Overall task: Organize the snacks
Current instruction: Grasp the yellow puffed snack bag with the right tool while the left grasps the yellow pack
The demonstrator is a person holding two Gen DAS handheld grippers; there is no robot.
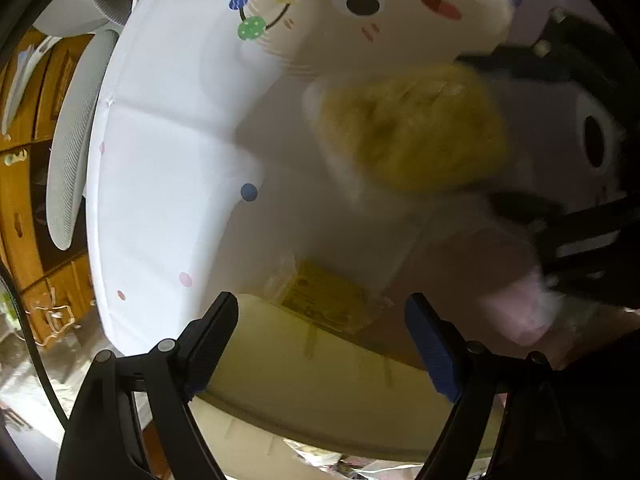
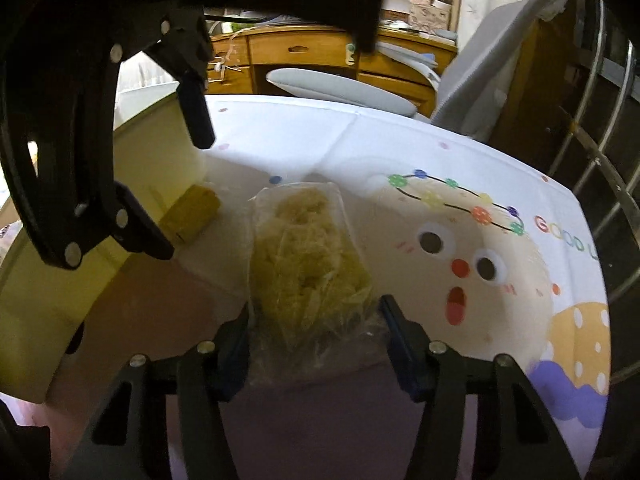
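Yellow snack bags point(image 2: 308, 264), two: right hand-held gripper point(image 2: 316, 336) pinches one; left point(image 1: 320, 344) gapes wide.

free: we see bare counter point(image 2: 400, 136) beyond the clear snack bag point(image 2: 304, 264) | blocked left: yellow box wall point(image 2: 152, 152), small yellow packet point(image 2: 194, 214) beside it | left gripper point(image 2: 160, 196) overhangs that corner | chair point(image 2: 480, 72) past far edge

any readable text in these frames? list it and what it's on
"GOOD" plus one cut-off letter: printed on the tablecloth, right edge of the right wrist view.
Small yellow packet: carries a printed label, too blurred to read.
Clear snack bag: no text visible.
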